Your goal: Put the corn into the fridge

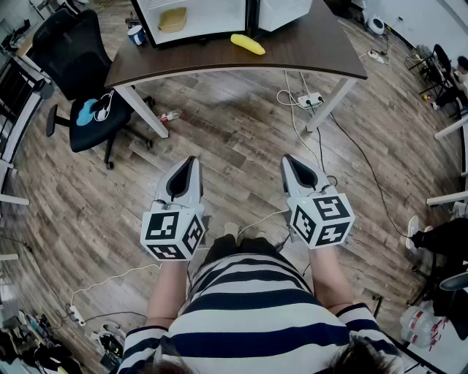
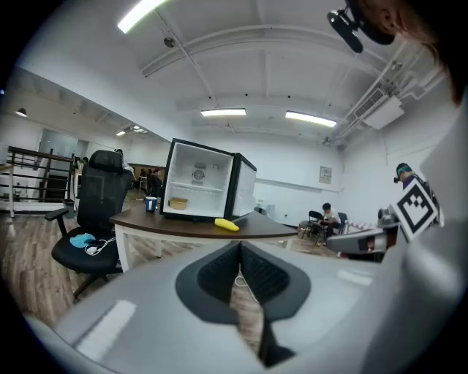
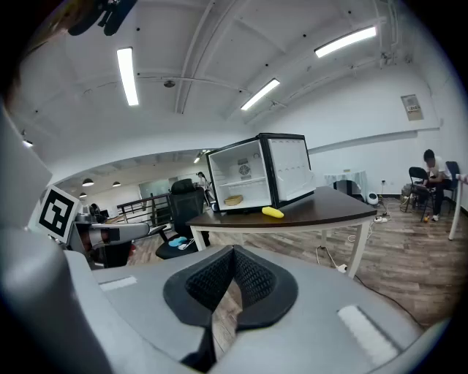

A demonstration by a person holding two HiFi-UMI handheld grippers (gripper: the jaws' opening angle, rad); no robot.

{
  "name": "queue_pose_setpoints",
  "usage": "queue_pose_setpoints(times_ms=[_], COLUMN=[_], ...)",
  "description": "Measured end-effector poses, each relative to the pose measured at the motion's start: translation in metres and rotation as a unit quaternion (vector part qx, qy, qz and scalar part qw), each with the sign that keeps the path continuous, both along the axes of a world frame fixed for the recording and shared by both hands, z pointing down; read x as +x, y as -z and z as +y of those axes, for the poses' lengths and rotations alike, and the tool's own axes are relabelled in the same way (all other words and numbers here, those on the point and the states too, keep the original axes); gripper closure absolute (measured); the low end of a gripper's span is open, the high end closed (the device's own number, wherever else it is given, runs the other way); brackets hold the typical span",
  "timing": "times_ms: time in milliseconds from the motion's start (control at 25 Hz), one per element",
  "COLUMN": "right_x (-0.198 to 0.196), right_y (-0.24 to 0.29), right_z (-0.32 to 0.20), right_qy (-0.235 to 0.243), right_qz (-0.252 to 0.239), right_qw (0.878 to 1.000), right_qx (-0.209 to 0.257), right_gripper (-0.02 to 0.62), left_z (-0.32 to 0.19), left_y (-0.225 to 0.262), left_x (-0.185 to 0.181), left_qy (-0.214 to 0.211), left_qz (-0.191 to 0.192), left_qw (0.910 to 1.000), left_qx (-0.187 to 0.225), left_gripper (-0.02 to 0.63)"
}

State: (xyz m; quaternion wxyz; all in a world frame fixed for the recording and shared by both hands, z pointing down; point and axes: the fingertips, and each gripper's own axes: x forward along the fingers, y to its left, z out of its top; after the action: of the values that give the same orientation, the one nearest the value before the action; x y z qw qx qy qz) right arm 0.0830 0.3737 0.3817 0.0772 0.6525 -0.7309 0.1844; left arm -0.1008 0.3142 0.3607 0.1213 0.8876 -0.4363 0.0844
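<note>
The yellow corn (image 1: pixel 247 44) lies on the dark brown table (image 1: pixel 314 51), just in front of the open mini fridge (image 1: pixel 146 22). A tan bowl (image 1: pixel 172 20) sits inside the fridge. My left gripper (image 1: pixel 190 161) and right gripper (image 1: pixel 288 158) hang side by side over the wooden floor, well short of the table. Both are shut with nothing between the jaws. In the left gripper view the corn (image 2: pixel 227 224) shows beyond the closed tips of the left gripper (image 2: pixel 240 247). In the right gripper view the corn (image 3: pixel 273 212) lies beyond the right gripper (image 3: pixel 234 250).
A black office chair (image 1: pixel 80 66) stands left of the table, and a blue cup (image 1: pixel 136 34) sits by the fridge. A power strip (image 1: pixel 311 98) and cables lie on the floor under the table's right side, and a small bottle (image 1: pixel 170 115) lies near the left leg.
</note>
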Motion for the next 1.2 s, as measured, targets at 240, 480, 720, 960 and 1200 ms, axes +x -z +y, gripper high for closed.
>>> queue_pose_setpoints(times_ms=[240,480,720,960,1200], right_x=[-0.007,-0.024,-0.041,-0.060,-0.062], right_y=[0.000,-0.005,-0.010,-0.008,-0.011], right_z=[-0.013,-0.035,-0.053,-0.068,-0.086], right_qy=[-0.004,-0.002,-0.005,-0.004,0.007], right_qz=[-0.016,-0.021,-0.020,-0.022,-0.028], right_qw=[1.000,1.000,1.000,1.000,1.000], right_qx=[0.002,-0.005,-0.012,0.003,0.001], right_gripper=[0.601,0.601,0.601,0.601,0.601], left_z=[-0.011,-0.036,-0.055,-0.072,-0.092], left_y=[-0.002,-0.006,-0.015,-0.023,-0.031], left_x=[-0.002,-0.015,-0.030,-0.045,-0.048], left_qy=[-0.015,-0.023,-0.029,-0.040,-0.037], left_qz=[-0.002,0.000,-0.013,-0.024,-0.021], left_qw=[0.9999,0.9996,0.9994,0.9988,0.9987], left_qx=[-0.005,-0.013,-0.016,-0.018,-0.030], left_gripper=[0.606,0.606,0.606,0.606,0.606])
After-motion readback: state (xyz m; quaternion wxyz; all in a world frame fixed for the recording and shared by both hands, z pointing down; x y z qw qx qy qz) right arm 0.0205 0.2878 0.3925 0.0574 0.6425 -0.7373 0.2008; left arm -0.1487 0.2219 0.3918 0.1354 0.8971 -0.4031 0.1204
